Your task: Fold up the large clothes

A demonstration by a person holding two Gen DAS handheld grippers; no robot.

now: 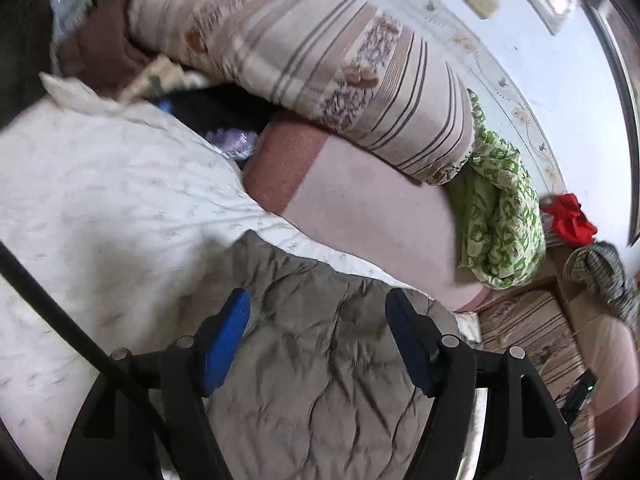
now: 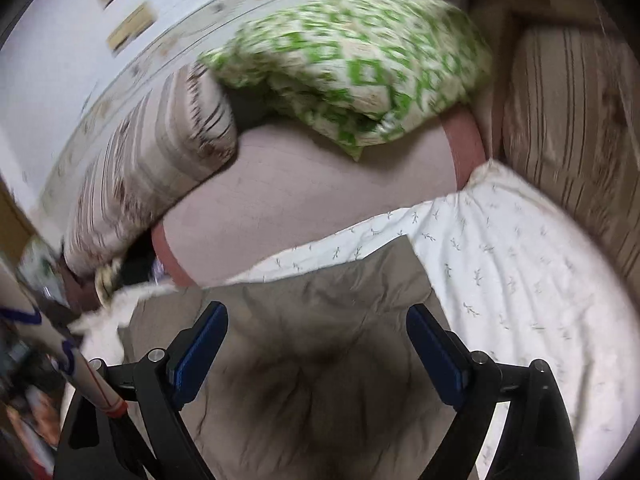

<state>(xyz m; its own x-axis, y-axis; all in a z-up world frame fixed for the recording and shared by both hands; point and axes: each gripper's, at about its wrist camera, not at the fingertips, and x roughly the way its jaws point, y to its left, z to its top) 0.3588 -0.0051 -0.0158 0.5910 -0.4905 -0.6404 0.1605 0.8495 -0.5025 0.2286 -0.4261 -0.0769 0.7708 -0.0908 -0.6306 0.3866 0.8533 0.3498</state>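
Left claw [image 1: 318, 316]: wide, nothing held, above grey garment [image 1: 320, 360].
Right claw [image 2: 318, 332]: wide, nothing held.
Garment: on white sheet [image 2: 500, 248].

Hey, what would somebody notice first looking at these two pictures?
Probably the crumpled grey-green garment lying on a white sheet, right under the open left gripper and open right gripper. Behind it, a green-patterned cloth stands out beside a striped pillow.

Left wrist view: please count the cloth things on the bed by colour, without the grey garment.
White sheet: 1
Striped beige quilt: 1
Green-patterned cloth: 1
Red cloth: 1
Brown cloth: 1
Total: 5
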